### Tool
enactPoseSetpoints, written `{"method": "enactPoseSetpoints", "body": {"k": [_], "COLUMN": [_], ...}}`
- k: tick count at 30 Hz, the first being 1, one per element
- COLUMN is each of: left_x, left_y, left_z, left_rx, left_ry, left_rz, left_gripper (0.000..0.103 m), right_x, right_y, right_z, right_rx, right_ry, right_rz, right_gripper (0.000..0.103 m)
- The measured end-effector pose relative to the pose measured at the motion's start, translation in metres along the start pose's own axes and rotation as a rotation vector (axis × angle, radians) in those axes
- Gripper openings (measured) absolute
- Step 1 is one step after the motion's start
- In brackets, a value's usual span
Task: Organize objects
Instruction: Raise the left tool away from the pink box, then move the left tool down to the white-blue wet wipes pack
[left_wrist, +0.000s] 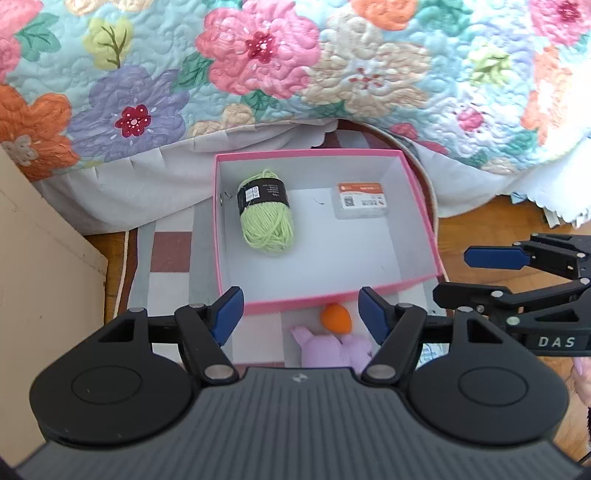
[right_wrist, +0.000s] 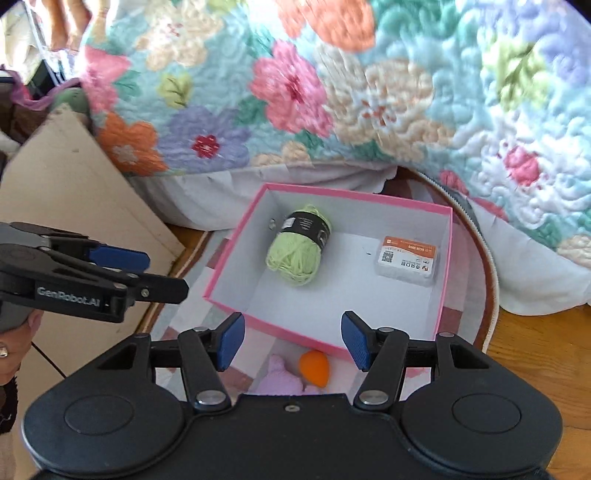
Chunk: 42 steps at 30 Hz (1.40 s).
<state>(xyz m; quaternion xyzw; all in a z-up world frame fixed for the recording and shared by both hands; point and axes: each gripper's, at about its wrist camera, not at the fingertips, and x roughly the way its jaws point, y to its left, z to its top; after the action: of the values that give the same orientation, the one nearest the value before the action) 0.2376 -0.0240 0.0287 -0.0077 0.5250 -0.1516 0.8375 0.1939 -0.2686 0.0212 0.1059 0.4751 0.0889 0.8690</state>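
A pink box (left_wrist: 417, 206) (right_wrist: 236, 269) with a white inside stands open on a checked rug. Inside it lie a green yarn skein (left_wrist: 266, 221) (right_wrist: 295, 258) with a black band and a small clear case (left_wrist: 362, 201) (right_wrist: 404, 260) with an orange-and-white label. In front of the box, on the rug, sit an orange egg-shaped toy (left_wrist: 335, 318) (right_wrist: 314, 367) and a purple plush toy (left_wrist: 332, 350) (right_wrist: 277, 380), partly hidden by the gripper bodies. My left gripper (left_wrist: 301, 314) (right_wrist: 166, 272) hovers open and empty above the box's near edge. My right gripper (right_wrist: 293, 338) (left_wrist: 452, 276) is open and empty too.
A floral quilt (left_wrist: 258, 74) (right_wrist: 369, 110) hangs over the bed behind the box. A beige panel (left_wrist: 37, 258) (right_wrist: 74, 192) leans at the left. Wooden floor (left_wrist: 491, 229) (right_wrist: 535, 354) shows right of the round rug (left_wrist: 170, 251). A hand (right_wrist: 14, 350) holds the left gripper.
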Motion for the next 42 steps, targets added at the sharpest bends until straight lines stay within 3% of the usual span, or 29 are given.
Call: {"method": "enactPoseSetpoints", "body": {"k": [14, 22, 32, 39, 42], "left_x": [-0.07, -0.096, -0.093, -0.081, -0.074], "left_y": [-0.043, -0.063, -0.072, -0.076, -0.078], "left_z": [-0.047, -0.081, -0.133, -0.149, -0.152], "left_rx": [0.07, 0.078, 0.076, 0.093, 0.098], "left_ry": [-0.011, -0.012, 0.031, 0.071, 0.08], "left_rz": [0.024, -0.002, -0.019, -0.022, -0.036], "left_gripper": [0.075, 0.079, 0.079, 0.079, 0.084], "right_x": [-0.086, -0.122, -0.126, -0.117, -0.114], "right_y": [0.039, 0.057, 0.057, 0.045, 0.041], "right_z": [-0.04, -0.068, -0.117, -0.147, -0.156], "right_rx": [-0.144, -0.208, -0.208, -0.166, -0.157], "right_ry": [-0.02, -0.024, 0.005, 0.024, 0.028], "right_rz": [-0.063, -0.064, -0.04, -0.02, -0.017], "right_gripper": [0.068, 0.073, 0.074, 0.08, 0.083]}}
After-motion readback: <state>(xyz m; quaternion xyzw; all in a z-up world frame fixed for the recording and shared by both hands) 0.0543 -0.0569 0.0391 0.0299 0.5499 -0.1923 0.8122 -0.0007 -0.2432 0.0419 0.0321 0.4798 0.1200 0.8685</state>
